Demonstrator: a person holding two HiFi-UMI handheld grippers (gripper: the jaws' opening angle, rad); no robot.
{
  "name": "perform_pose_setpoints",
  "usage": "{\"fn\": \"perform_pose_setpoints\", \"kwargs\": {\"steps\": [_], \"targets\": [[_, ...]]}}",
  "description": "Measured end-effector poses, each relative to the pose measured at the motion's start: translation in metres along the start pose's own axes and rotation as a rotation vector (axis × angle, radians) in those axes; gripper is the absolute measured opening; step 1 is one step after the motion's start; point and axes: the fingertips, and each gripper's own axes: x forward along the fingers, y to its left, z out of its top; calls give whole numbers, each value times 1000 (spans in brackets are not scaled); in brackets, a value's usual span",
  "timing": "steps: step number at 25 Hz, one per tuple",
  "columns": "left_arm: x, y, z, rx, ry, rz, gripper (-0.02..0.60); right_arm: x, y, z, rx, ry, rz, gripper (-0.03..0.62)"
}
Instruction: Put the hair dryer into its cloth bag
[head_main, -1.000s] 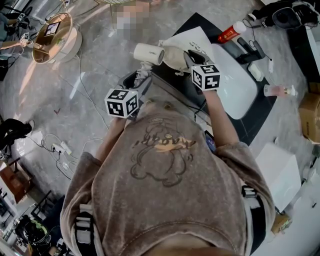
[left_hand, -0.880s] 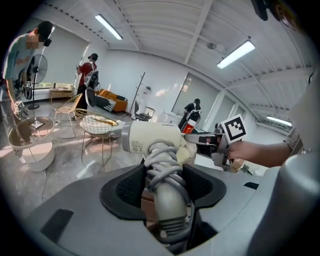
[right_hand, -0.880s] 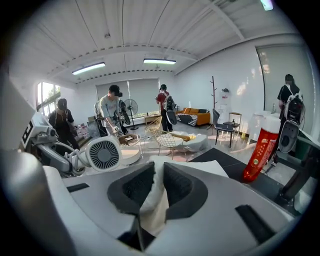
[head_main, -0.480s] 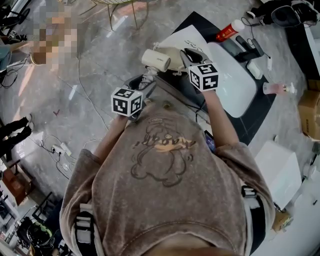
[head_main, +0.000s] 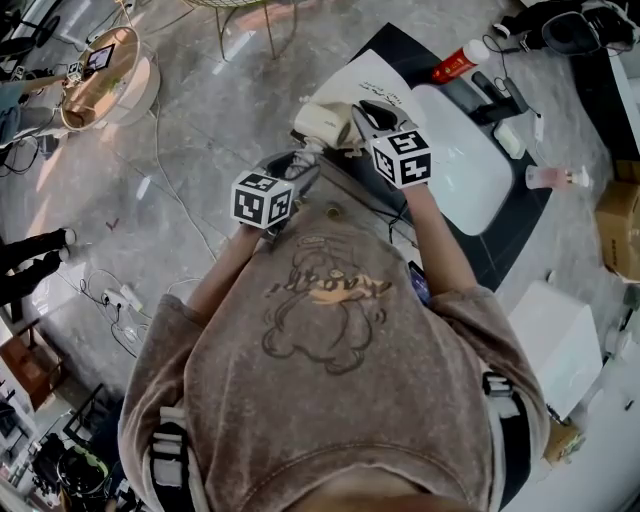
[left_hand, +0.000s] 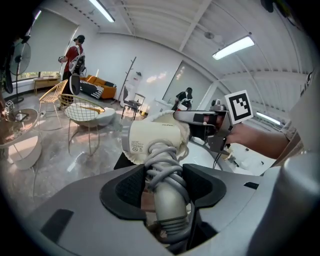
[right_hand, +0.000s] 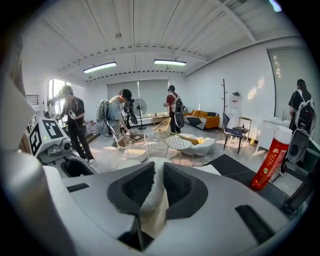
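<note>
**Left hand-held gripper and load.** Nearest the wearer, the left hand-held gripper (left_hand: 165, 184) is clamped on the handle (left_hand: 169, 207) of the cream hair dryer (left_hand: 154, 141). The grey cord (left_hand: 162, 167) is wound round that handle between the pads.

**Axis of the dryer.** The handle rises away from the jaws. The barrel sits crosswise on top of it, with its long axis running toward the person's right and its labelled end to the left.

**Cloth bag.** Just beyond, gathered cream fabric of the cloth bag (left_hand: 186, 131) touches the barrel's right end. Whether the nose has entered the mouth cannot be told.

**Right hand-held gripper.** The right hand-held gripper (right_hand: 159, 182) has its jaws pinched on a fold of the bag and holds it up just beside the barrel. The bag thus lies rightward along the barrel's own axis, so the left hand looks best placed to push the dryer in.

**Background.** Farther off, the dark table (head_main: 505, 240) carries a red bottle (right_hand: 270, 159).
</note>
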Motion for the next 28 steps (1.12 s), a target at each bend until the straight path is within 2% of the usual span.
{"fn": "perform_pose_setpoints", "kwargs": {"steps": [18, 28], "targets": [[25, -2, -2, -4, 43, -27, 250, 4, 26, 0, -42, 14, 78, 61], [47, 2, 4, 11, 79, -42, 250, 4, 35, -2, -69, 31, 93, 61]]}}
